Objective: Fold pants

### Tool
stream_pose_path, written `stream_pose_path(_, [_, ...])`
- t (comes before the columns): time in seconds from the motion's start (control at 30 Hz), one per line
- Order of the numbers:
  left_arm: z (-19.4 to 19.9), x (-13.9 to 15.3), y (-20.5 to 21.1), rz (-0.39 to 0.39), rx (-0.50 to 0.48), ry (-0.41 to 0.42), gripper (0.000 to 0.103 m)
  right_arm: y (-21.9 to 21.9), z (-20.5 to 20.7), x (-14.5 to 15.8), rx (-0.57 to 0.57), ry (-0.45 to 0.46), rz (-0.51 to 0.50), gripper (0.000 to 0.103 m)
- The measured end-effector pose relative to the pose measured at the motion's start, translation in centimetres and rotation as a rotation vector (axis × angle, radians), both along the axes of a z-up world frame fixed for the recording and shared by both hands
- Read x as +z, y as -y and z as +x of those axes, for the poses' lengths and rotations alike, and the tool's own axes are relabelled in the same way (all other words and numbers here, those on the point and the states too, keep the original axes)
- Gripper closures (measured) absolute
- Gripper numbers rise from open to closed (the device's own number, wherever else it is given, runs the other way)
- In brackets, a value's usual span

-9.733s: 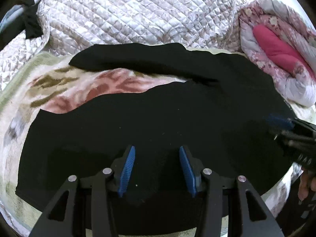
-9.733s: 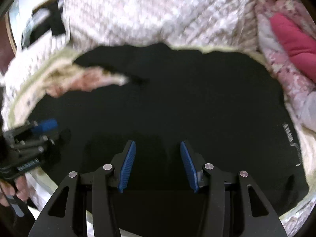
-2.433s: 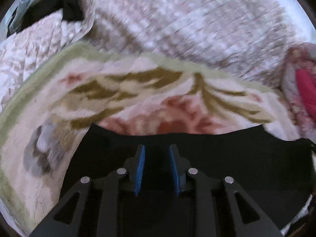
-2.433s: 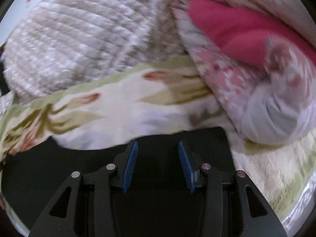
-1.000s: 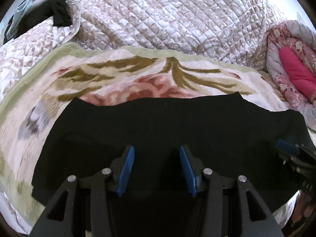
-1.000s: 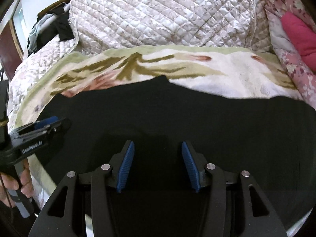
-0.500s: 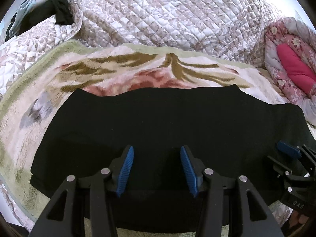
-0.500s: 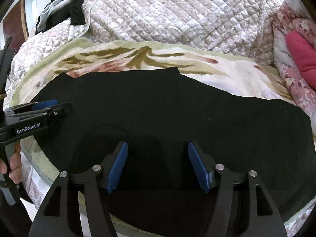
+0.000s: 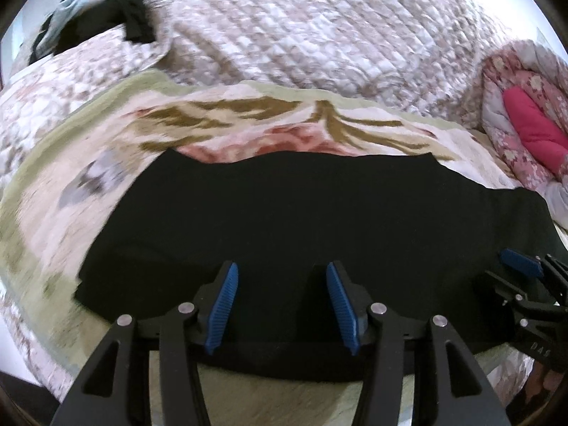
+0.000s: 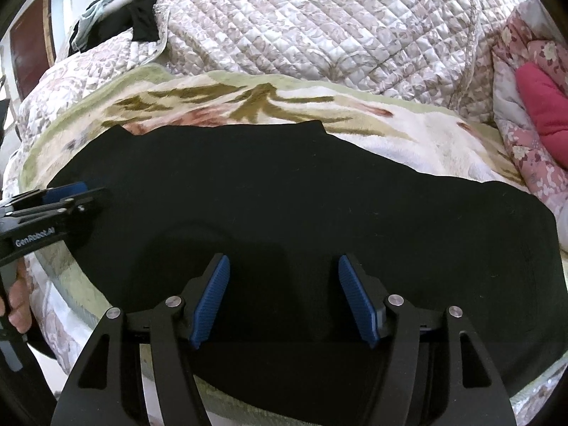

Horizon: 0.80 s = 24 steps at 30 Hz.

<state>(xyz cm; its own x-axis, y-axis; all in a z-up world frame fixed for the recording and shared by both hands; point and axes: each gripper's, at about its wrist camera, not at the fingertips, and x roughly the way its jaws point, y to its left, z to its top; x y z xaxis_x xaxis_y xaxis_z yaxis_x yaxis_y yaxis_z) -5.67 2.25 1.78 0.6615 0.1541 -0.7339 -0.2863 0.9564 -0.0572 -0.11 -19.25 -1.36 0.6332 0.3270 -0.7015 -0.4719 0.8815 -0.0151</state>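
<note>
The black pants [image 9: 301, 206] lie flat across a flowered blanket [image 9: 248, 124] as one long dark strip, one leg laid over the other. My left gripper [image 9: 281, 269] hovers over their near edge towards the left end. It is open, its jaws are still opening, and nothing is between the blue pads. My right gripper [image 10: 282, 261] stands open over the near edge of the pants [image 10: 301, 184] further right, also with nothing in it. Each gripper shows in the other's view: the right gripper [image 9: 522, 266] at the right edge, the left gripper [image 10: 67, 191] at the left edge.
A quilted bedcover [image 9: 319, 35] rises behind the blanket. A rolled pink flowered duvet [image 9: 525, 131] lies at the right. Dark clothes [image 10: 117, 14] are heaped at the far left corner. The bed's front edge [image 9: 284, 401] runs just under the grippers. A hand [image 10: 17, 305] holds the left gripper's handle.
The right jaws have spread wider. The left gripper has drawn back a little, so the bed's front edge now shows. Earlier the legs lay apart; now one covers the other.
</note>
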Motion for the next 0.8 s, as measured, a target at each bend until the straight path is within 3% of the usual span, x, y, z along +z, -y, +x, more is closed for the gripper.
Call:
stream_pose_path(0.17, [-2.5,-0.1,-2.5,0.005,0.103,0.017,0.048,0.2,-0.4,0.0,-0.006,0.006,0.003,0.039])
stream_pose_path(0.43, [-4.7,-0.2,-4.8,-0.055,0.164,0.041,0.048,0.6,-1.2,-0.3,0.0,0.022,0.001,0.039])
stream_pose_path(0.8, [-7.5,-0.5,-6.2,-0.212,0.212,0.079,0.049,0.6,-1.1,-0.3,-0.002,0.019,0.002,0.038])
